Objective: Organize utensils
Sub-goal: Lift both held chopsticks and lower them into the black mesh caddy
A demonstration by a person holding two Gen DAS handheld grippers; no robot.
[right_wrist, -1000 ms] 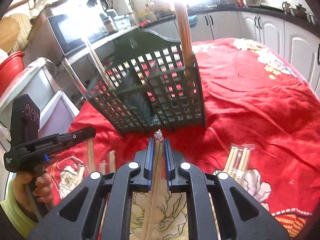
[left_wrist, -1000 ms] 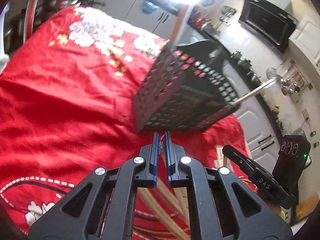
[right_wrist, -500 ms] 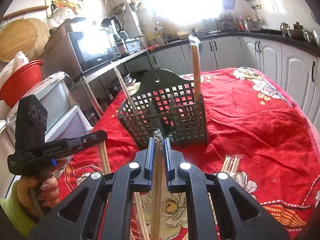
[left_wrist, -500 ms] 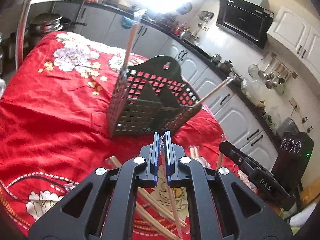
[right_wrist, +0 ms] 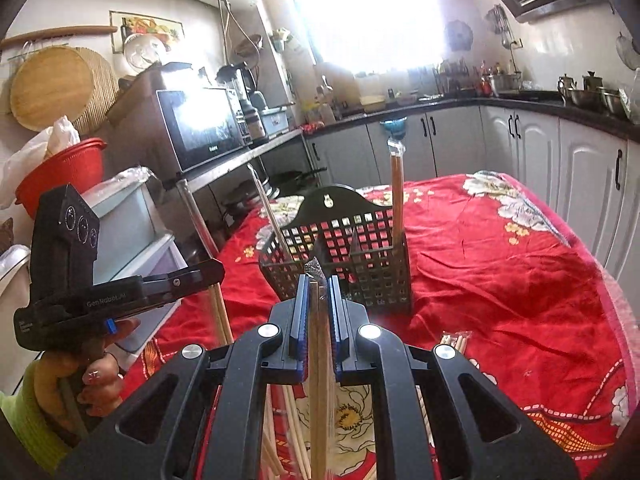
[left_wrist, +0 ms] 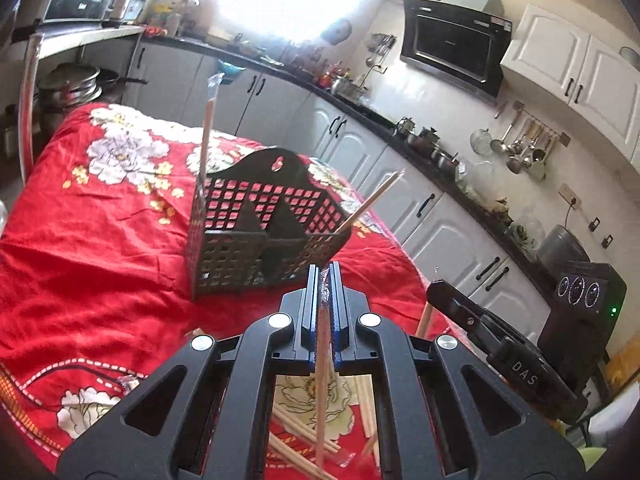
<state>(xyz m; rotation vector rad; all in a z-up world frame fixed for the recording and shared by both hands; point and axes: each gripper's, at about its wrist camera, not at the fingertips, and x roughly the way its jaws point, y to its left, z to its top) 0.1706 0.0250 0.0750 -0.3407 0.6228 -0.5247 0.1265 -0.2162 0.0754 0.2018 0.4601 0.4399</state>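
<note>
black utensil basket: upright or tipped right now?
Upright. The basket sits with its base on the red cloth, open top up, chopsticks standing in it.

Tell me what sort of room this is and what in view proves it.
Almost certainly a home kitchen: a range hood above the counter, ladles hanging on a wall rail, a microwave on a shelf, and white cabinets below the dark worktop.

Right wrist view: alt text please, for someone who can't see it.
The right tongs are shut on a wrapped chopstick pair, pointed at a black mesh utensil basket on a red floral tablecloth. More chopsticks stand in the basket, and the left tongs hold another pair at left.
</note>
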